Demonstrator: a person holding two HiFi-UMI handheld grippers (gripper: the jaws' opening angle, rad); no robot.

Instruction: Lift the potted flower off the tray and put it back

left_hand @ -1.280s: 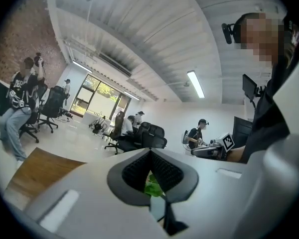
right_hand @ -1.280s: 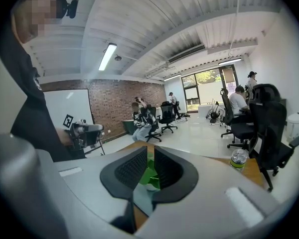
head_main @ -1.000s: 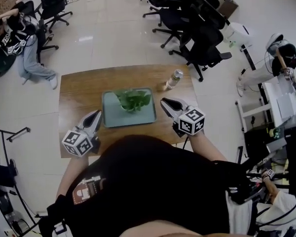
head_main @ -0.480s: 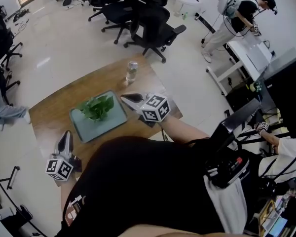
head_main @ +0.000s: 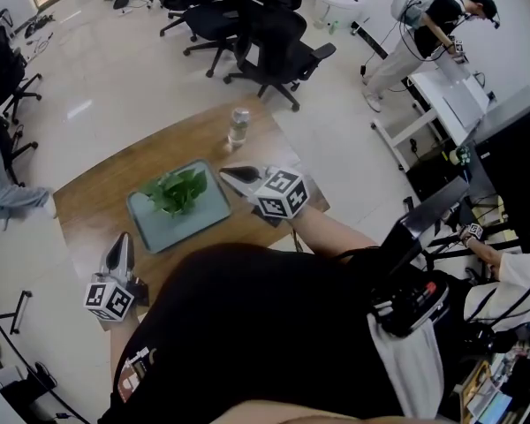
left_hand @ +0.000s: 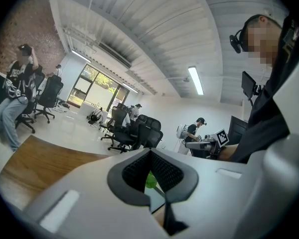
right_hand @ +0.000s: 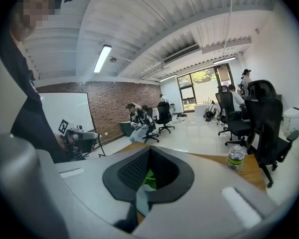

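Potted flower (head_main: 177, 191) stands upright, leaves upward, on the tray (head_main: 194, 225).

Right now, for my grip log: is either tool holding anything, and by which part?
Nothing: left tool and right tool are shut and empty; the plant sits on the tray.

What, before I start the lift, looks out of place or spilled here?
Nothing stands out. The potted flower stands in the tray, the bottle is upright on the table, nothing spilled. The left gripper and right gripper are shut, empty, either side of the tray.
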